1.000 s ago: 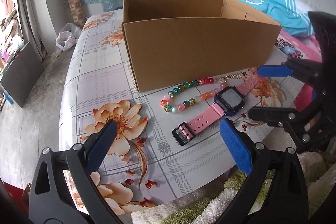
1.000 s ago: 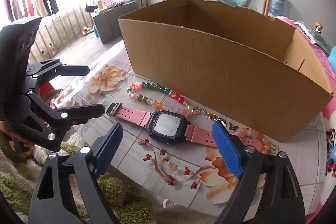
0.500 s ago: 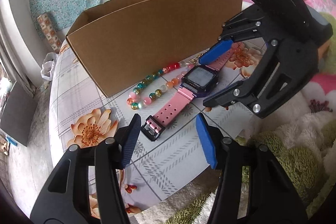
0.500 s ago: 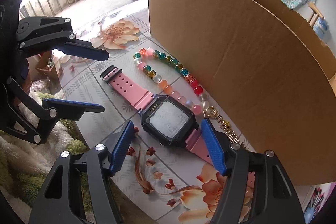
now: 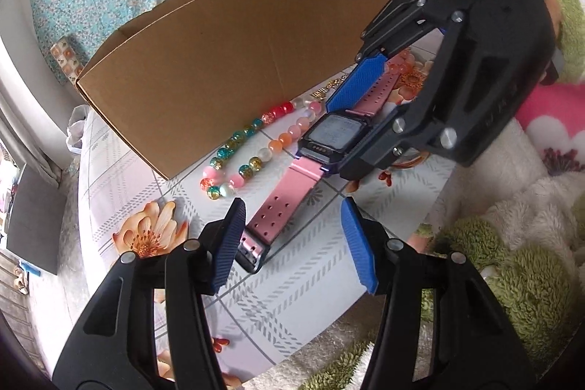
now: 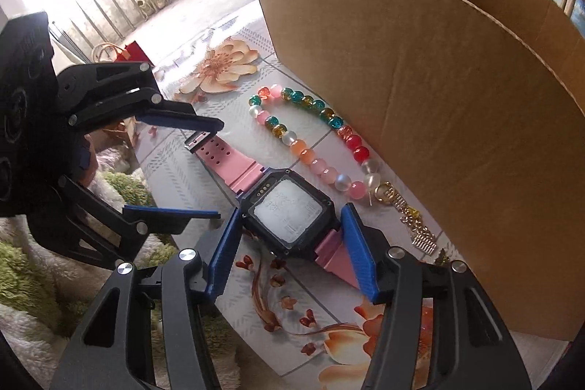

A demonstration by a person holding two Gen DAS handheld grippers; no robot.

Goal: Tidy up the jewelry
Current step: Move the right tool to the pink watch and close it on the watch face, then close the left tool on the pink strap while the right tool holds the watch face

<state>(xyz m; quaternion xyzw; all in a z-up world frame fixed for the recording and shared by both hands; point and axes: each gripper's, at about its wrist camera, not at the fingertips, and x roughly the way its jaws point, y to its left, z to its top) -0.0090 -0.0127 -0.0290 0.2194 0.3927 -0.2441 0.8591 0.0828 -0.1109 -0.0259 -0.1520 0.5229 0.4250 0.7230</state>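
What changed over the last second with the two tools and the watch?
Both tools came down to the watch and narrowed. The right tool has just been closing and now straddles the watch's face; the left tool straddles the buckle end of the strap. Neither visibly grips yet. Watch, beads and box stayed put.

- No text, label, brand or number can be read.
- The watch face shows pale, blurred marks, too washed out to make out.
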